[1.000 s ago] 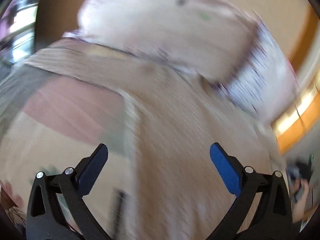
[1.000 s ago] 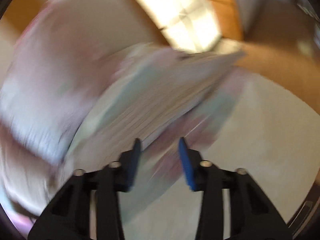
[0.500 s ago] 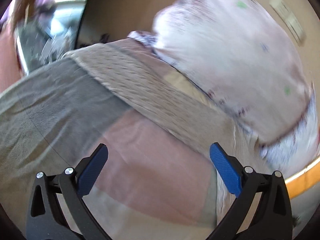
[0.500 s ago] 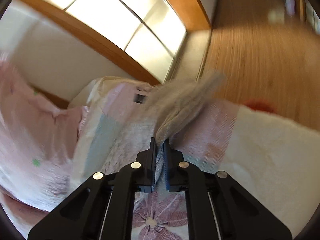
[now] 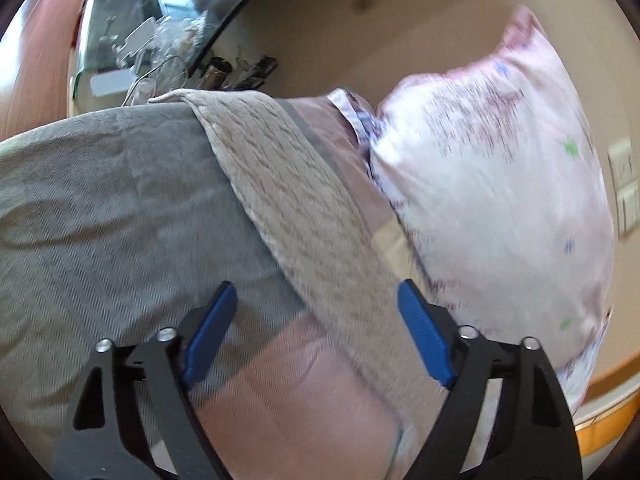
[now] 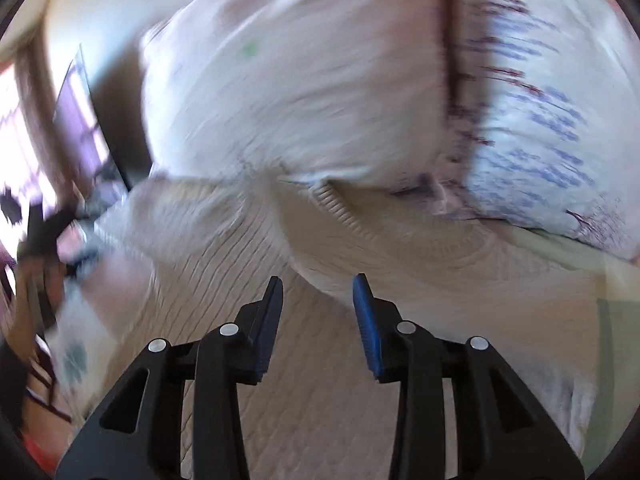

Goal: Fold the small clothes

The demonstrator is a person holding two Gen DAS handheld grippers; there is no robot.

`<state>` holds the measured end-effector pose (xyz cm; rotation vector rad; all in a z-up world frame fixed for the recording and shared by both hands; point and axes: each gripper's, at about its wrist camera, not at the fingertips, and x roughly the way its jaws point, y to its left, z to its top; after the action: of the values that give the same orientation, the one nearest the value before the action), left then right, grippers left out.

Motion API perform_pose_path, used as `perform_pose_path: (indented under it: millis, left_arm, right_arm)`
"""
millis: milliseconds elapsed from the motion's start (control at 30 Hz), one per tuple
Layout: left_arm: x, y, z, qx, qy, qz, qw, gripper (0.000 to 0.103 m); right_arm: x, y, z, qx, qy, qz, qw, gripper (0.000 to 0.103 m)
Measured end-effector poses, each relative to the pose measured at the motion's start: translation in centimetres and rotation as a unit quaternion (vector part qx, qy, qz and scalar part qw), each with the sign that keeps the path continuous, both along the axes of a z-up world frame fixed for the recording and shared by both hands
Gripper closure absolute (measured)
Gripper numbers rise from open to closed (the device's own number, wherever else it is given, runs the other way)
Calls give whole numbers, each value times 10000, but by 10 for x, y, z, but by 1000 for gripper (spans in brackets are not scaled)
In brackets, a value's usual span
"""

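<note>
A beige knitted cloth [image 5: 296, 208] lies as a long strip across the bed, from upper left to lower right. My left gripper [image 5: 318, 300] is open and empty, its blue pads on either side of the strip just above it. In the right wrist view the same ribbed beige cloth [image 6: 320, 320] fills the lower part, blurred, with a folded edge near the pillow. My right gripper [image 6: 318, 284] is open and empty just above it.
A large pink-white printed pillow [image 5: 492, 192] lies right of the strip and shows big in the right wrist view [image 6: 304, 80]. The bedcover has grey [image 5: 112, 208] and pink [image 5: 304, 400] panels. A cluttered glass shelf [image 5: 160, 40] stands behind the bed.
My right gripper has opened, let go of the beige cloth and swung toward the pillow. The left gripper has closed in over the beige strip, its jaws somewhat narrower.
</note>
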<state>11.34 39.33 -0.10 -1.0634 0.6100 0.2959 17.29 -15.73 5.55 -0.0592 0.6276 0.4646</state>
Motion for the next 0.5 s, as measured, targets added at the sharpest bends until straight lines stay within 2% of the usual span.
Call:
perform_pose_path:
  millis: [67,100,133,233,300,333,367,433,500]
  left_arm:
    - [4,12,-2,-82,31,172,9998,35]
    - [8,19,-4,-104,24,243,9996,38]
    - [11,24,-3,-94,28,295,9995,39]
    - [24,41,-5,-74,111,389,9992,53]
    - [33,49,-8,-107,195,383,9990,79]
    - [37,51,-9,-72,250,346,9991,86]
    - [41,50,-7,59,352,275,9990,95]
    - [45,39,6,396,314,170,9986,96]
    - [55,6,42,1181,147,-267,9925,97]
  right_arm:
    - [-10,-10,0,42,-133,-90,9999,27]
    - [-17,-27,3,131,-237,-230,9994,23]
    - [-20,-40,5,149,-287,-353,9989,21]
    - [-26,-81,7,71,-314,-869,9957,19]
    - [-27,-115,3,89,-222,-1254,9918,16]
    - [-31,-126,1,101,-162,-1385,9902,16]
    - [-31,-137,-2,124,-84,-1501,9886,16]
    - [-32,-159,-12,196,76,-1712,9850,16]
    - [-35,-175,-20,214,151,-1860,9822,16]
